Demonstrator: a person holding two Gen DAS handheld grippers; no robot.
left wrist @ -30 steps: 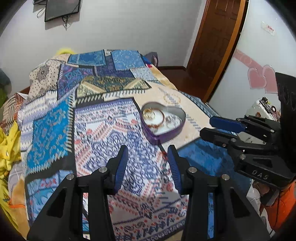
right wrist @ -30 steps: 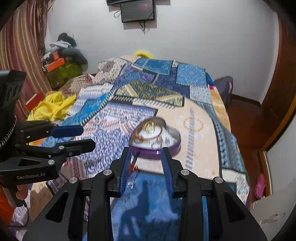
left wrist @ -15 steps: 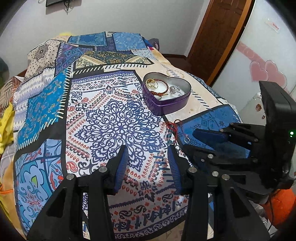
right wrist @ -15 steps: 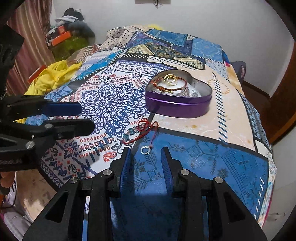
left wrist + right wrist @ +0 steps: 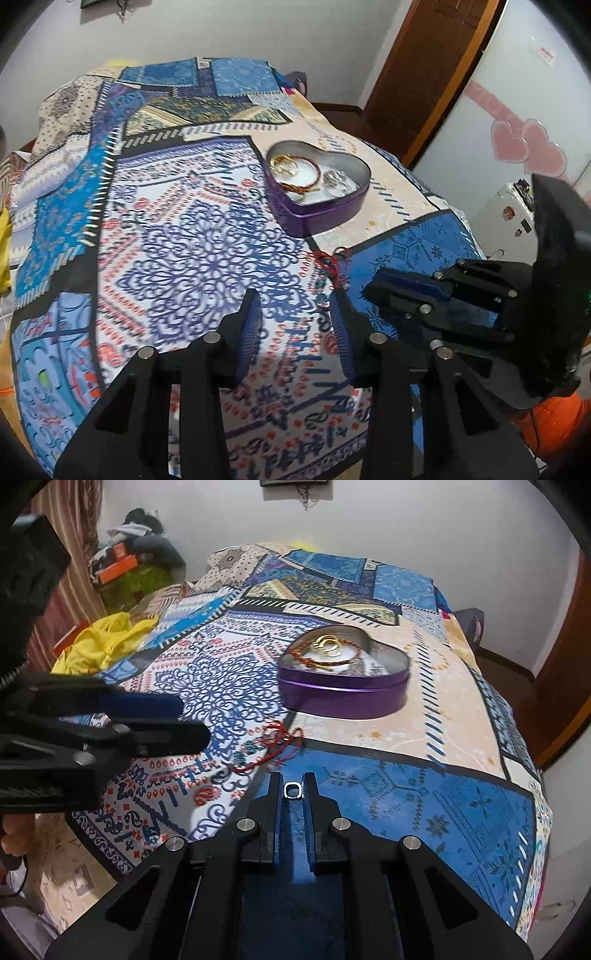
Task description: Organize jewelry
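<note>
A purple heart-shaped tin (image 5: 325, 216) (image 5: 343, 698) sits on the patterned bedspread and holds a red-and-gold bangle (image 5: 301, 177), gold rings (image 5: 327, 644) and silver pieces. A red cord bracelet (image 5: 275, 744) (image 5: 328, 264) lies loose on the cover in front of the tin. My right gripper (image 5: 293, 788) has closed on a small silver ring (image 5: 293, 789) at its tips, low over the blue patch. My left gripper (image 5: 295, 325) is open and empty, above the cover to the left of the right gripper (image 5: 406, 291).
The bed's near edge runs just below both grippers. Yellow cloth (image 5: 107, 642) lies at the bed's left side, with clutter (image 5: 133, 561) in the far corner. A wooden door (image 5: 428, 70) and a white fridge with pink hearts (image 5: 524, 147) stand to the right.
My right gripper has moved down and forward and its jaws have closed around the silver ring. The left gripper has stayed open and shifted little.
</note>
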